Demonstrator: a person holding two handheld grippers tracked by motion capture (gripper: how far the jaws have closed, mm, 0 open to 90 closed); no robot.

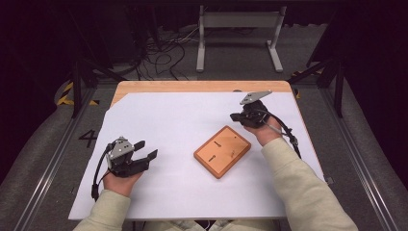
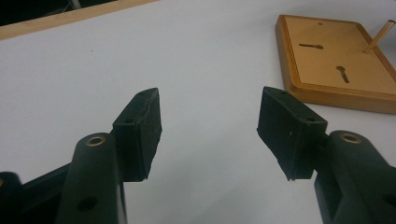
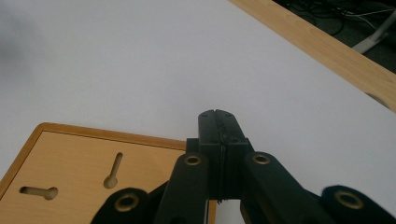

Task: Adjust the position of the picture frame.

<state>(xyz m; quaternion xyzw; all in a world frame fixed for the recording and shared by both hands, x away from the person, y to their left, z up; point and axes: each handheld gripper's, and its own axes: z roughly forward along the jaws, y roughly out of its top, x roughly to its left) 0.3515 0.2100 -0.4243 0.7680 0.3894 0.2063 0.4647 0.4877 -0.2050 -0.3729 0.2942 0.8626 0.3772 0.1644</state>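
A flat wooden board (image 1: pixel 222 151) with two keyhole slots lies right of centre on the white sheet. A thin wooden stick (image 2: pixel 379 36) rises slanted from the board near one edge. My left gripper (image 1: pixel 146 149) rests low at the left, open, its jaws pointing toward the board (image 2: pixel 336 60) with bare sheet between them (image 2: pixel 210 98). My right gripper (image 1: pixel 235 117) sits just beyond the board's far corner and is shut, its jaw tips (image 3: pixel 217 114) pressed together with nothing visible between them. The board (image 3: pixel 84 168) lies under and to the left of those jaws.
The white sheet (image 1: pixel 178 120) covers most of a wooden table, whose bare edge (image 1: pixel 202 86) shows at the back. Beyond the table stand a grey metal frame (image 1: pixel 238 33) and loose cables (image 1: pixel 163 53) on the floor.
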